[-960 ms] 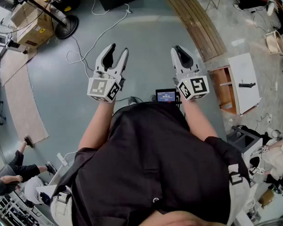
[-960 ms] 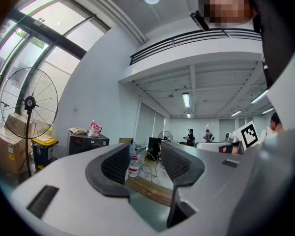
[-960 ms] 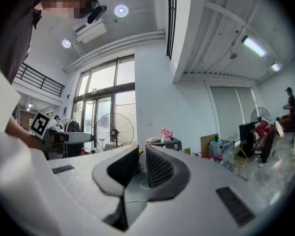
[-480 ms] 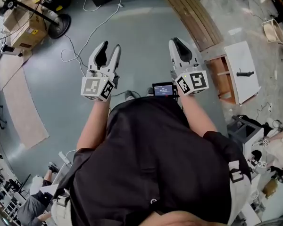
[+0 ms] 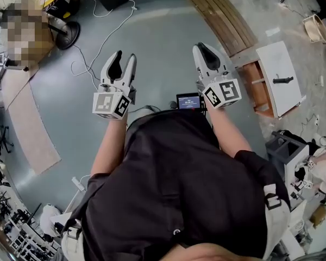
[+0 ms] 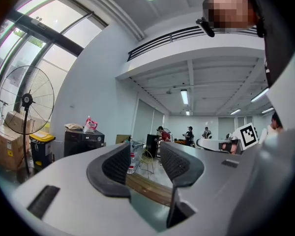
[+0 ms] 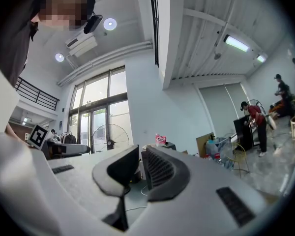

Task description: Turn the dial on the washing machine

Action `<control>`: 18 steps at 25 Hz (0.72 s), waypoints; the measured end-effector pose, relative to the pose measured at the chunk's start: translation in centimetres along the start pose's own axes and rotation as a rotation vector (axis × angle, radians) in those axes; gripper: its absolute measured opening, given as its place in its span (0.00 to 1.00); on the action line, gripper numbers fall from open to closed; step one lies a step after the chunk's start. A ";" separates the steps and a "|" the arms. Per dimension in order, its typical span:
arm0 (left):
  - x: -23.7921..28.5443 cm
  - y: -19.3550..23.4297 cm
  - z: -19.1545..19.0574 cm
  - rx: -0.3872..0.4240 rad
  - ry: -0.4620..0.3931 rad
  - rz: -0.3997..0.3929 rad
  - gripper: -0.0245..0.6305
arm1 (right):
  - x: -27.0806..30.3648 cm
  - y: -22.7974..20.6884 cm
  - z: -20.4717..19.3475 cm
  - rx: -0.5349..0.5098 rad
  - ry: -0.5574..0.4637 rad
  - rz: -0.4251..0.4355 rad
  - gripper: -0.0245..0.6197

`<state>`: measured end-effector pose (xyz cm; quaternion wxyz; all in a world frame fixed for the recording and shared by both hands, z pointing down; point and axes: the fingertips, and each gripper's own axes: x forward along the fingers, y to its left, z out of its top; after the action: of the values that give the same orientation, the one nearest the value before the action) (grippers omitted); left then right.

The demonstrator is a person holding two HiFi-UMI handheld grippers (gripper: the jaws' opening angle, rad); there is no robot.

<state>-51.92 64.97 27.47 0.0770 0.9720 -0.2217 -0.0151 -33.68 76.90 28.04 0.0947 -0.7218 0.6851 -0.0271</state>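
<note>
Head view, looking steeply down past a black shirt (image 5: 179, 189) onto grey floor (image 5: 163, 53). Out front on the left, left gripper (image 5: 125, 56), held level, jaws spread with nothing between them. Alongside on the right, right gripper (image 5: 204, 48), jaws drawn together, empty too. Between the two wrists, a small lit screen (image 5: 188, 100). Ahead on the floor, a loose white cable (image 5: 106, 39). Off to the right, wooden planks (image 5: 223, 15) and a white panel (image 5: 280, 78); off to the left, a tan mat (image 5: 24, 129). Over to left gripper view: a fan (image 6: 26, 100) by the windows, then a dark machine (image 6: 83, 141) against the wall, pink bag (image 6: 90, 124) on top, well apart from both grippers. Its dial too small to make out. Between grippers and machine, only floor and that cable.
</note>
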 end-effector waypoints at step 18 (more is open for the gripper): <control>4.4 -3.3 -1.2 0.010 0.013 -0.057 0.30 | -3.1 -6.4 -0.2 0.061 -0.023 -0.091 0.11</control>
<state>-46.48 66.20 28.11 0.0732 0.9783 -0.1937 -0.0101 -27.60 80.21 29.58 0.1234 -0.7492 0.6493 -0.0440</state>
